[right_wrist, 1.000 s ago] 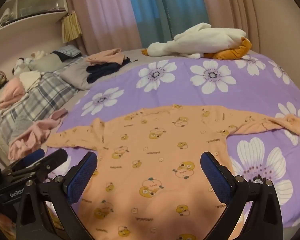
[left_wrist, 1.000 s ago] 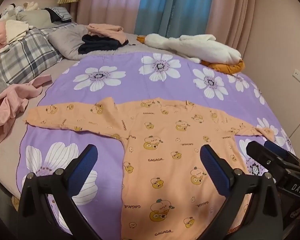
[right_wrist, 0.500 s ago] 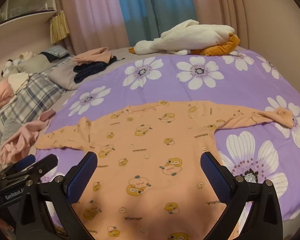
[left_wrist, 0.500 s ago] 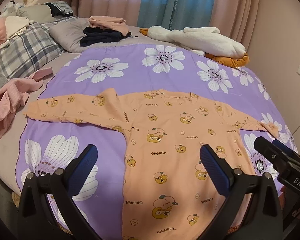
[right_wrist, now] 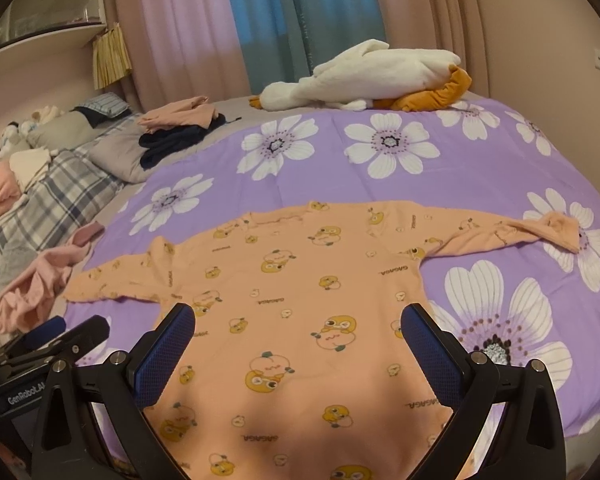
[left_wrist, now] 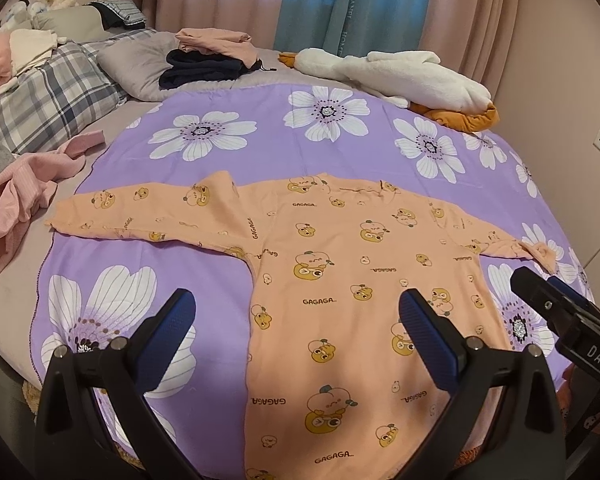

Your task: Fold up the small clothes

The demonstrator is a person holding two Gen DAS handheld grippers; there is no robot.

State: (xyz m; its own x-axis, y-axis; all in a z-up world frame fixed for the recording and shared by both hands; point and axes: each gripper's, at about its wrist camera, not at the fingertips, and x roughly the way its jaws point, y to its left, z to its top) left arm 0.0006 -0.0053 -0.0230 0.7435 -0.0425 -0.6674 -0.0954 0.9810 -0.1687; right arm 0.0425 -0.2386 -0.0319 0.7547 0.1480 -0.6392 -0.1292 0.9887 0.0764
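An orange long-sleeved baby garment [left_wrist: 340,272] with cartoon prints lies spread flat, sleeves out to both sides, on a purple flowered sheet [left_wrist: 260,128]. It also shows in the right wrist view [right_wrist: 300,288]. My left gripper [left_wrist: 296,320] is open and empty, hovering above the garment's lower left side. My right gripper [right_wrist: 296,336] is open and empty above the lower body. The right gripper's body shows at the right edge of the left wrist view [left_wrist: 560,320]. The left gripper's body shows at the lower left of the right wrist view [right_wrist: 48,344].
A pink garment [left_wrist: 16,192] lies crumpled at the left of the sheet. A white and orange plush [left_wrist: 412,76] lies at the far end. Folded clothes [left_wrist: 208,60] and plaid pillows [left_wrist: 40,96] sit at the back left. Curtains and a wall stand behind.
Both grippers have pulled back and risen a little, so the garment sits lower and farther in the views. The garment has not moved. Both grippers stay open.
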